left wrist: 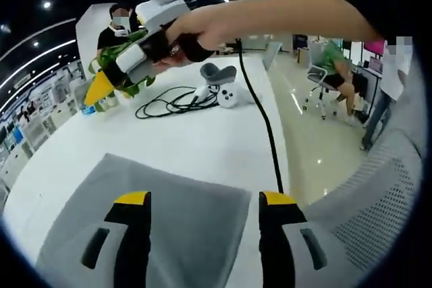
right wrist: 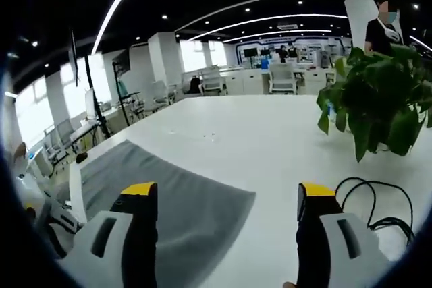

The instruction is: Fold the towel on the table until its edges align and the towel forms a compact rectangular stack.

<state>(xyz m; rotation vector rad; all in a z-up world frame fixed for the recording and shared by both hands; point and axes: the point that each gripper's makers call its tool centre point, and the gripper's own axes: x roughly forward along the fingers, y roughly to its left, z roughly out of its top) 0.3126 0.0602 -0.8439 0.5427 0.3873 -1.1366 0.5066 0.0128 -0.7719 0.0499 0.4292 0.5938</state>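
- My left gripper (left wrist: pixel 206 200) hangs with jaws spread and empty over the grey towel (left wrist: pixel 182 214), which lies flat on the white table (left wrist: pixel 196 139).
- My right gripper (right wrist: pixel 226 197) is likewise agape, with the towel at 7 o'clock.
- At 12 o'clock: black cable (left wrist: pixel 172 102), white controller (left wrist: pixel 226 96).
- Potted plant (right wrist: pixel 381 102) at 2 o'clock.

no legible text, perhaps too blurred
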